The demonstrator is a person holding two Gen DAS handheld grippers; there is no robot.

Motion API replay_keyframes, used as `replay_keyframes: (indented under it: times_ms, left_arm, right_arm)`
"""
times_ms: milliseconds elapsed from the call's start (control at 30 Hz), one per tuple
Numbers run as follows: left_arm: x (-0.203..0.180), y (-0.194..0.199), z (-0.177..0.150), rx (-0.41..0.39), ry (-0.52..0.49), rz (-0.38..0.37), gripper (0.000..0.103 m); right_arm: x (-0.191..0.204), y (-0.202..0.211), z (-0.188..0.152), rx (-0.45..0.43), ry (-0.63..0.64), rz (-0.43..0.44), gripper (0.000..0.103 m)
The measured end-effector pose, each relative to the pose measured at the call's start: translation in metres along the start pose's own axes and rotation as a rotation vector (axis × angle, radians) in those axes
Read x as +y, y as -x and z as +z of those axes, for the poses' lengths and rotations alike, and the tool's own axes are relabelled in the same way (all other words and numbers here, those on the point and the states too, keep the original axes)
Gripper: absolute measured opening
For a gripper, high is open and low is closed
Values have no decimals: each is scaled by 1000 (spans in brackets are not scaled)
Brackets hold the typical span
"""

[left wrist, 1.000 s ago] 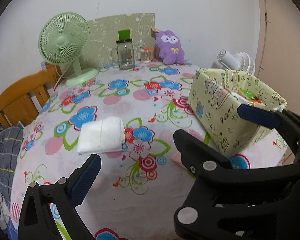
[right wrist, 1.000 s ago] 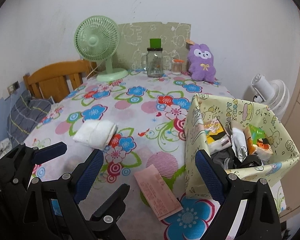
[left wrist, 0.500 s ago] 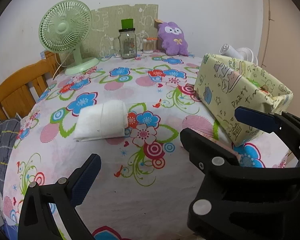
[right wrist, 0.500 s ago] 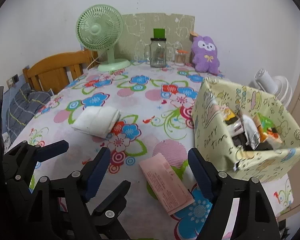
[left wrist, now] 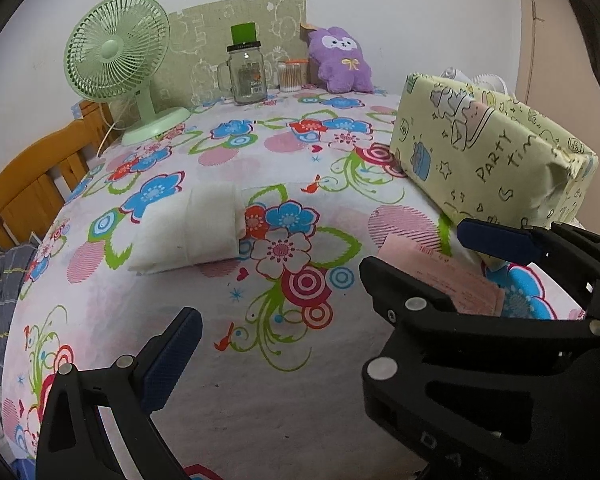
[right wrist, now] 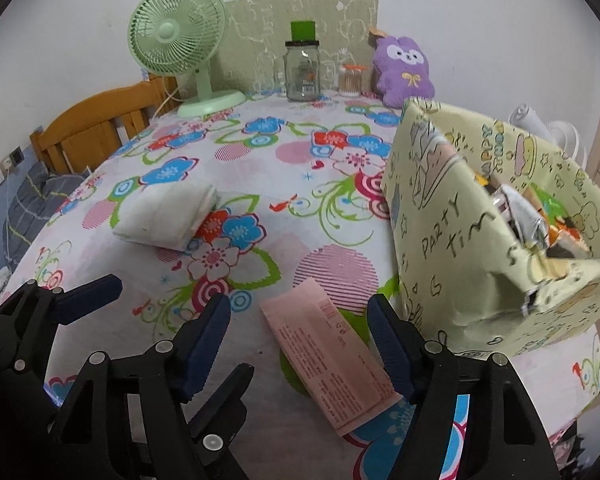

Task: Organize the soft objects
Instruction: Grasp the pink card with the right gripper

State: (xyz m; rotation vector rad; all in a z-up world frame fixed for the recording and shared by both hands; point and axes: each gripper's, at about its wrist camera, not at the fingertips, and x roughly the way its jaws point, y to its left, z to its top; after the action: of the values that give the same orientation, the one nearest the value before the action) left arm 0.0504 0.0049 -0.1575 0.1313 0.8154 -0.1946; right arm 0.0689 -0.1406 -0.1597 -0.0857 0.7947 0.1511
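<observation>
While my right gripper narrows, empty, astride the pink packet, its thin edge may slip; left gripper wide, empty.

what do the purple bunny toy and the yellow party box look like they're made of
Purple bunny toy: plush fabric, matte and fuzzy, going by its soft blurred outline. Yellow party box: probably thin card or paper wrap, matte, creased and torn at one corner.
</observation>
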Motion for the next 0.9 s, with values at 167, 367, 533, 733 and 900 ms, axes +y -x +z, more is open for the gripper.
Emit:
replay_keyframes:
  times_ms: [167,367,533,733,900]
  left_arm:
    - [2,-6,-3,15,4,-3,103]
    - [6,-8,-3,19,14,-23,103]
    - [9,-9,-4,21,27,-32,103]
    - [16,-8,-1,17,41,-1,103]
    - [24,-6,6,3,52,25,102]
  right_arm:
    - [-5,-17,-3,64,-29,11,73]
    - [0,-20,-3,68,-20,-25,59]
    - [6,-20,-2,72,-11,-36,48]
    - [13,-22,3,77,-2,-18,41]
    - [19,-24,12,74,-6,4,41]
